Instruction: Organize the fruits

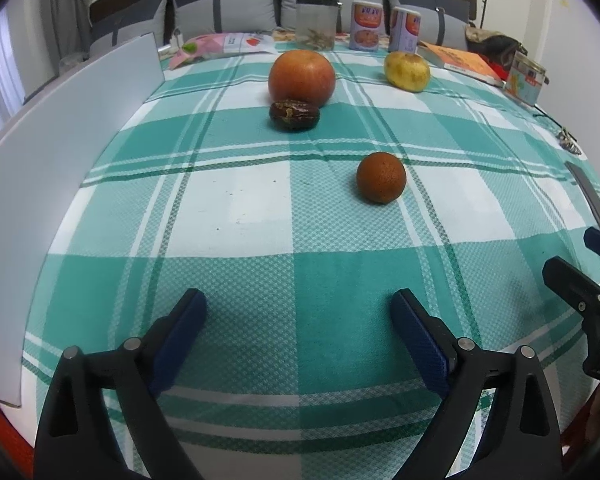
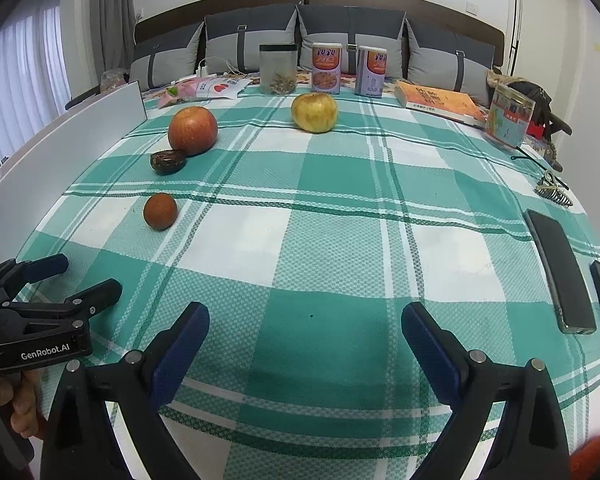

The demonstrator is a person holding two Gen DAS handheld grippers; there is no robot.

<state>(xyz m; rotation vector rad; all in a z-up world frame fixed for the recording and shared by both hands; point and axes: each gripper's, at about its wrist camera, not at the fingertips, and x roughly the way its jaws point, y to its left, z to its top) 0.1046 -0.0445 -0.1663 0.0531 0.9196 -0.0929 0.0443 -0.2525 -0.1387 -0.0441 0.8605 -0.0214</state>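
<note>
Both my left gripper [image 1: 298, 336] and right gripper [image 2: 304, 344] gape, released. The small orange [image 1: 381, 177] looks firm, rollable; I'd pinch across its middle.

A woven cloth [image 1: 260, 208] in teal and white check, matt and finely textured, covers the table. The red apple [image 1: 302, 77] has smooth, faintly shiny skin; the yellow apple [image 2: 314, 112] looks duller and speckled. The small orange [image 1: 381, 177] is pitted and matt, the dark date [image 1: 295, 115] wrinkled with a slight gloss. The left hand-held gripper [image 1: 299, 340] is matt black plastic with blue textured pads [image 1: 420, 344] and bright metal pins. At the right, a phone [image 2: 560, 272] shows a glossy black face. A clear jar [image 2: 278, 69] stands far back.
</note>
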